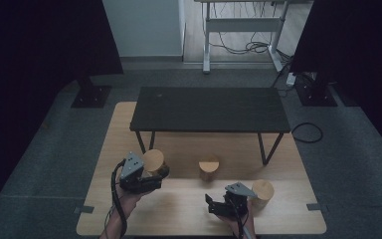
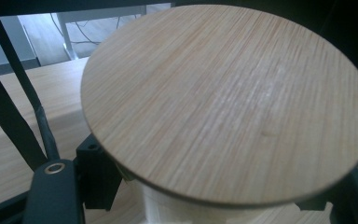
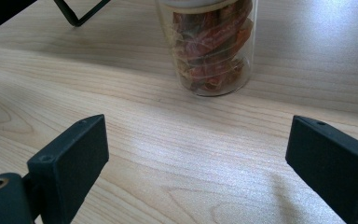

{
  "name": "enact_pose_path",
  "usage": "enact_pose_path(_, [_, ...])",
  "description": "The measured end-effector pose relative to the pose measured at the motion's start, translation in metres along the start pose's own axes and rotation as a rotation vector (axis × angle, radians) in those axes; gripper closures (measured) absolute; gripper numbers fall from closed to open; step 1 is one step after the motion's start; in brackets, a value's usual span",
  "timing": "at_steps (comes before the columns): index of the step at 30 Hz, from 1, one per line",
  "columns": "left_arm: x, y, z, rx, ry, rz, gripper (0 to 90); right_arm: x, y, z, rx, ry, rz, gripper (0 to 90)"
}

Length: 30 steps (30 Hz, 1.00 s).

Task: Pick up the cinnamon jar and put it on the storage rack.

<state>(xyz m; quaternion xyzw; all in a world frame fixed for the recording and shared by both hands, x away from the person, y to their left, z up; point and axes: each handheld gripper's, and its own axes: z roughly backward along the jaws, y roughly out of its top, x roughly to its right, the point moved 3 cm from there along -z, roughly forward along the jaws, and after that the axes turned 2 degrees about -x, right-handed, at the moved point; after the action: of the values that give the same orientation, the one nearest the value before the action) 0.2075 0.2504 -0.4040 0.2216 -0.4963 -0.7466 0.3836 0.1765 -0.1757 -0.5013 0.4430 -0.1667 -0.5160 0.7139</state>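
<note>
Bamboo-lidded jar point(image 1: 154, 163) sits clenched in my left claw point(image 1: 149, 180), at the left of the worktop point(image 1: 189, 209). My right claw point(image 1: 218, 205) hangs released above bare wood, with a second jar point(image 3: 210, 46) of reddish dried pieces standing ahead of it

You have a round jar with a flat bamboo lid point(image 1: 153, 161) held off the pale wooden tabletop at the left, tilted so the lid faces up and toward you; in the left gripper view the lid's straight grain point(image 2: 228, 102) looms over a whitish body below
</note>
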Motion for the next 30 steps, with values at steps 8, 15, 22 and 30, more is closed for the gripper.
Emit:
enact_pose_path(8, [-0.002, 0.003, 0.001, 0.007, -0.001, 0.004, 25.5, 0.0, 0.0, -0.001, -0.004, -0.005, 0.002, 5.3])
enact_pose_path(15, [-0.003, 0.004, 0.0, 0.01, -0.006, 0.008, 25.4, -0.001, 0.0, -0.001, -0.005, -0.016, 0.007, 5.3])
enact_pose_path(22, [0.0, 0.011, 0.0, 0.014, -0.005, -0.003, 25.5, -0.001, 0.0, -0.001, -0.007, -0.021, 0.005, 5.4])
enact_pose_path(30, [-0.002, 0.015, 0.0, 0.015, -0.004, -0.006, 25.5, 0.0, 0.001, -0.002, -0.009, -0.024, 0.003, 5.5])
